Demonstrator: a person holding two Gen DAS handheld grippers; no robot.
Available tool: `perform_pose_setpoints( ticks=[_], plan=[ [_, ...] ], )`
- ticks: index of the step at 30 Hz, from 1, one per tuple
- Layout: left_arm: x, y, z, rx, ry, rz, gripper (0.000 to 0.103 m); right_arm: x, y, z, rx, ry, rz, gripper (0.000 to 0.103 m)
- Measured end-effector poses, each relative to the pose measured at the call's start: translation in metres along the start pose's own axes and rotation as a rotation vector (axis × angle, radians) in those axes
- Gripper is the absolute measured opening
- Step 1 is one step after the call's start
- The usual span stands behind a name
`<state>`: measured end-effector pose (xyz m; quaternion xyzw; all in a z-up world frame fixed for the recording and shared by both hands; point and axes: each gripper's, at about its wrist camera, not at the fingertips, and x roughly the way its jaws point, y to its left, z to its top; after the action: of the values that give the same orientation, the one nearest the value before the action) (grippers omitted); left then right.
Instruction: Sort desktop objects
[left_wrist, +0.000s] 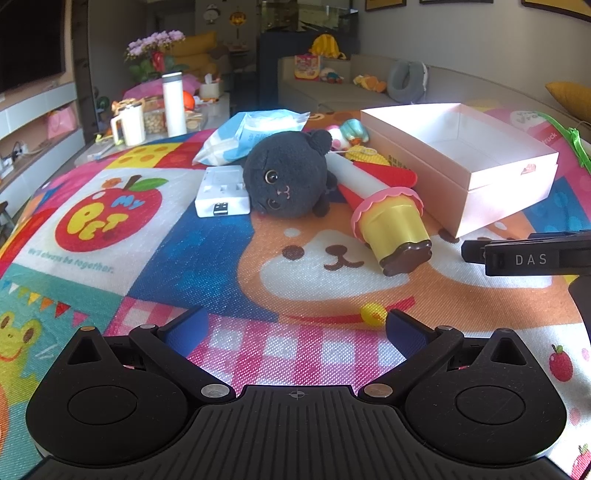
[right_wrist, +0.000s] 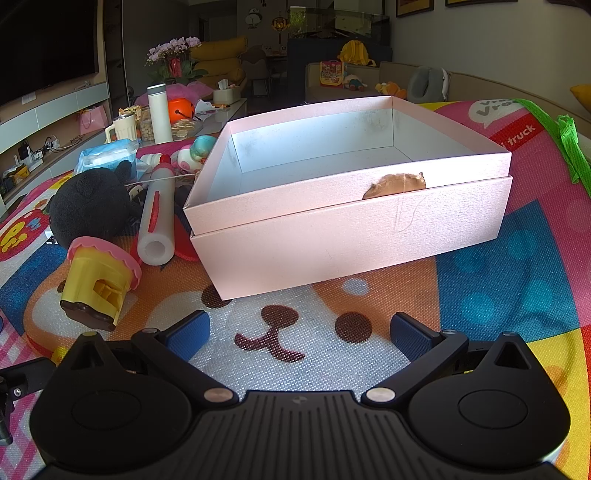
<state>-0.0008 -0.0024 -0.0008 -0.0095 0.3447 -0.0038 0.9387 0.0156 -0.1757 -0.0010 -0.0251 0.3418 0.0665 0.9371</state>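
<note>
Left wrist view looks down on a bright play mat (left_wrist: 122, 236) with a red apple, a green frog and a big orange dog face printed on it. The left gripper (left_wrist: 295, 332) hangs over the pink checked part, its jaws wide open with nothing between them. On the mat lie a black plush cat (left_wrist: 288, 177), a white charger (left_wrist: 221, 192) touching its side, a blue bag (left_wrist: 255, 133) behind it, and a yellow toy cup with a pink frill (left_wrist: 391, 229) tipped over beside a white tube (left_wrist: 354, 173). A pink box (left_wrist: 461, 166) with no lid sits to the right and has nothing in it. In the right wrist view, the right gripper (right_wrist: 299, 336) hangs over the dog's nose in front of the box, jaws wide open and holding nothing. Behind the mat, a low table holds a tall white bottle (right_wrist: 159, 114) and a mug (left_wrist: 129, 123). Further back are pink flowers (right_wrist: 173, 51), a dark TV (left_wrist: 31, 40) and a sofa (left_wrist: 332, 92) with toys on it.
</note>
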Motion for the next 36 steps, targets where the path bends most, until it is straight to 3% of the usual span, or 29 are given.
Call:
perform_pose_setpoints(
  ticks=[36],
  plan=[
    [-0.0013,-0.0020,0.0003,0.017,0.006,0.013,0.103,-0.0004,-0.0011,0.0023,0.010,-0.001,-0.008,0.103]
  ],
)
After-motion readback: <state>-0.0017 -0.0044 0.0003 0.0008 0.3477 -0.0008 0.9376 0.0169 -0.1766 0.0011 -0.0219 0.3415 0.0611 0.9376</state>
